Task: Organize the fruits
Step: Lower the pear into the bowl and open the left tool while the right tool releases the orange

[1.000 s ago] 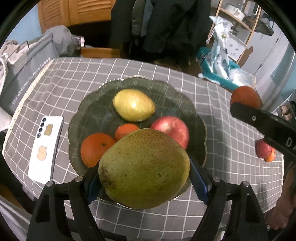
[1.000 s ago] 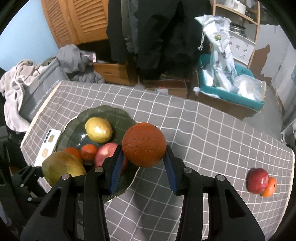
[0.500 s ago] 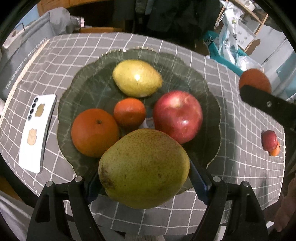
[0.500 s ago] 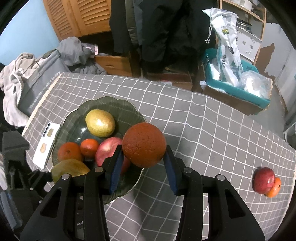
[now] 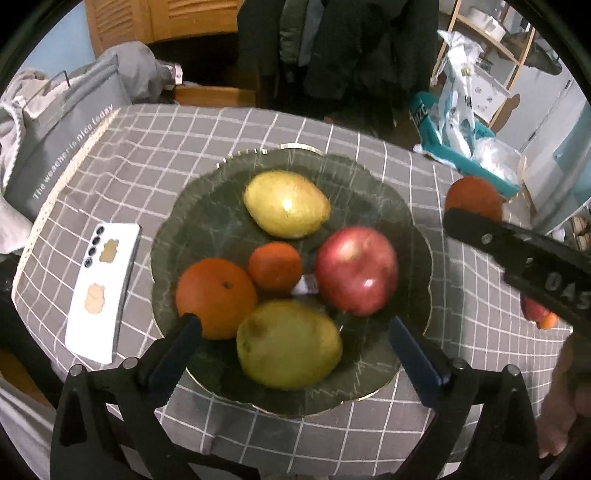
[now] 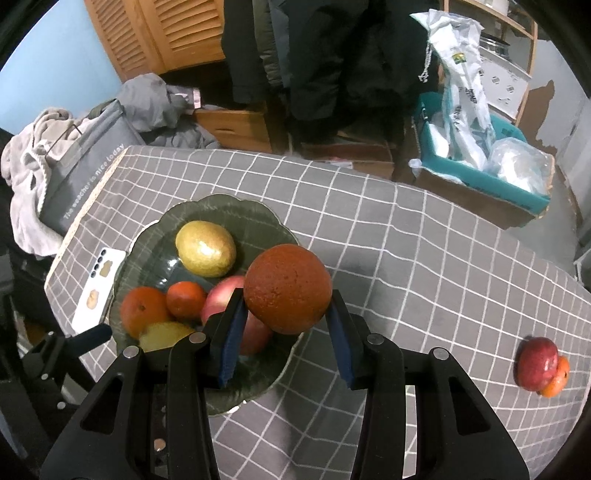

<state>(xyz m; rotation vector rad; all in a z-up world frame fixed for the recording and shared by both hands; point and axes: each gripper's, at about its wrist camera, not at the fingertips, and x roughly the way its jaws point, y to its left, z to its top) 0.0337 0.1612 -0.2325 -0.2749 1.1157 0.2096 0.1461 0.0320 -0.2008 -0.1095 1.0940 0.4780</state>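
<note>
Green pear sits at the plate's near edge, and the left gripper is spread wide around it, not touching. Behind it are an orange, tangerine, red apple and yellow pear. The right gripper is squeezing a dark orange above the plate's right rim.

Your work surface is a table under a grey cloth with a white grid. At ten o'clock from it you have a louvred wooden cabinet against a pale blue wall. Dark coats hang at twelve o'clock above low wooden boxes. At two o'clock, a wooden shelf unit stands by a wall with peeling paint. Lighting is dim and indoor.
</note>
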